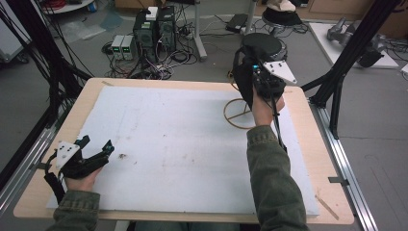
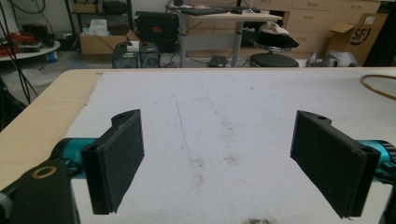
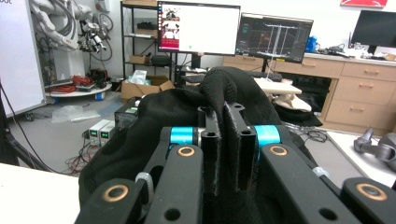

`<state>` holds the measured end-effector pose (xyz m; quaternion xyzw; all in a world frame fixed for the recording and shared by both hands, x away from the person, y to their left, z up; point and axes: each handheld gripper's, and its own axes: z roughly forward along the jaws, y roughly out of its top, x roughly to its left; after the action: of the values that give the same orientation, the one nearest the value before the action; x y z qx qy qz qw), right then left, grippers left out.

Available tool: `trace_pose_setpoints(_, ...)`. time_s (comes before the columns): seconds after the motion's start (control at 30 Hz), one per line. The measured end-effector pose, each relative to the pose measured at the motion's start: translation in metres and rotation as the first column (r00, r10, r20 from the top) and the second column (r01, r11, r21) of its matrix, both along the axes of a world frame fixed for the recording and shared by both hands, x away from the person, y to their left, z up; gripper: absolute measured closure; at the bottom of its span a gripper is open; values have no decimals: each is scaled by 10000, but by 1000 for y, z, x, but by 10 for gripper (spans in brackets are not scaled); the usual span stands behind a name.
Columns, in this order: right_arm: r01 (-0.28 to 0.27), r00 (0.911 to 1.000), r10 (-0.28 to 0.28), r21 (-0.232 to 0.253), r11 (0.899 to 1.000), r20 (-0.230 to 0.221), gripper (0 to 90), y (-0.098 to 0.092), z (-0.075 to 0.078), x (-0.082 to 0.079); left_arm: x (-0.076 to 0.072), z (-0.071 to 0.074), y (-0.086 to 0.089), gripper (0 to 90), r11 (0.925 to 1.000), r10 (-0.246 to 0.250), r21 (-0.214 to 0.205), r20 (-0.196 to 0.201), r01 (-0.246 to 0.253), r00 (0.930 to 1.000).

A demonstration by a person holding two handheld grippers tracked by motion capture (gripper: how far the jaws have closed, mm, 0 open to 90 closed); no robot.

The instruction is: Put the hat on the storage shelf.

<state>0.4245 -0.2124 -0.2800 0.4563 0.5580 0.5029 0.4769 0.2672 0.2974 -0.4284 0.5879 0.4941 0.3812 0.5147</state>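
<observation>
A black mesh cloth (image 3: 154,121) hangs bunched from my right gripper (image 3: 226,112), whose jaws are shut on a fold of it. In the high view this gripper (image 1: 252,67) is raised over the table's far right, with the cloth (image 1: 243,84) draping below it. Under it a thin wooden hoop (image 1: 235,114) lies flat on the white mat (image 1: 168,144); its rim (image 2: 378,86) also shows in the left gripper view. My left gripper (image 1: 98,143) rests low at the mat's near left, open (image 2: 219,121), with nothing between its pads.
The mat covers most of a light wooden table (image 1: 72,120). Beyond the far edge stand computer towers (image 1: 154,29) with tangled cables and a black stool (image 1: 262,43). A black frame leg (image 1: 337,82) rises at the right side.
</observation>
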Motion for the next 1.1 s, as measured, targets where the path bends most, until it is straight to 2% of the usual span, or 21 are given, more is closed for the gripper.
trace_pose_setpoints(0.13, -51, 10000, 51, 73, 10000, -26, 839, -3, -2, -4, 0, 0, -1, 177, 10000, -20, 5, -12, 20, 10000)
trace_pose_setpoints(0.3, -185, 9998, 185, -9, 9998, 6, 781, -4, 0, -8, 0, 0, -2, 177, 10000, -45, 2, -9, 45, 10000)
trace_pose_setpoints(0.4, -303, 9995, 302, 34, 9995, 109, 675, -2, 3, -12, 0, 0, -2, 177, 10000, -53, -20, -35, 53, 10000)
trace_pose_setpoints(0.43, -303, 9995, 302, 34, 9995, 109, 675, -2, 3, -12, 0, 0, -2, 177, 10000, -53, -20, -35, 53, 10000)
trace_pose_setpoints(0.47, -337, 9994, 337, -72, 9994, 117, 575, -1, 4, -14, 0, 0, -2, 177, 10000, -54, -26, -39, 54, 10000)
trace_pose_setpoints(0.53, -303, 9995, 304, -163, 9994, 29, 455, -2, 5, -16, 0, 0, -2, 177, 10000, -70, -67, -31, 70, 10000)
trace_pose_setpoints(0.63, -199, 9996, 196, -150, 9997, -193, 371, -3, 7, -19, 0, 0, -3, 177, 9999, -82, -74, -20, 82, 10000)
trace_pose_setpoints(0.67, -11, 9997, 8, -130, 9999, -258, 315, -3, 7, -20, -1, 0, -3, 177, 9999, -82, -88, -11, 81, 10000)
trace_pose_setpoints(0.77, 19, 9982, -9, 173, 9998, -599, 195, -7, 7, -21, -1, 0, -3, 176, 9999, -85, -107, -9, 85, 10000)
trace_pose_setpoints(0.87, 129, 9981, -112, 278, 9995, -601, 126, -10, 6, -26, -1, 0, -3, 174, 9999, -22, -120, 8, 22, 10000)
trace_pose_setpoints(1.1, 329, 9978, -300, 500, 9982, -586, 99, -23, 2, -42, -2, 0, -1, 173, 9998, 36, -219, 27, -36, 10000)
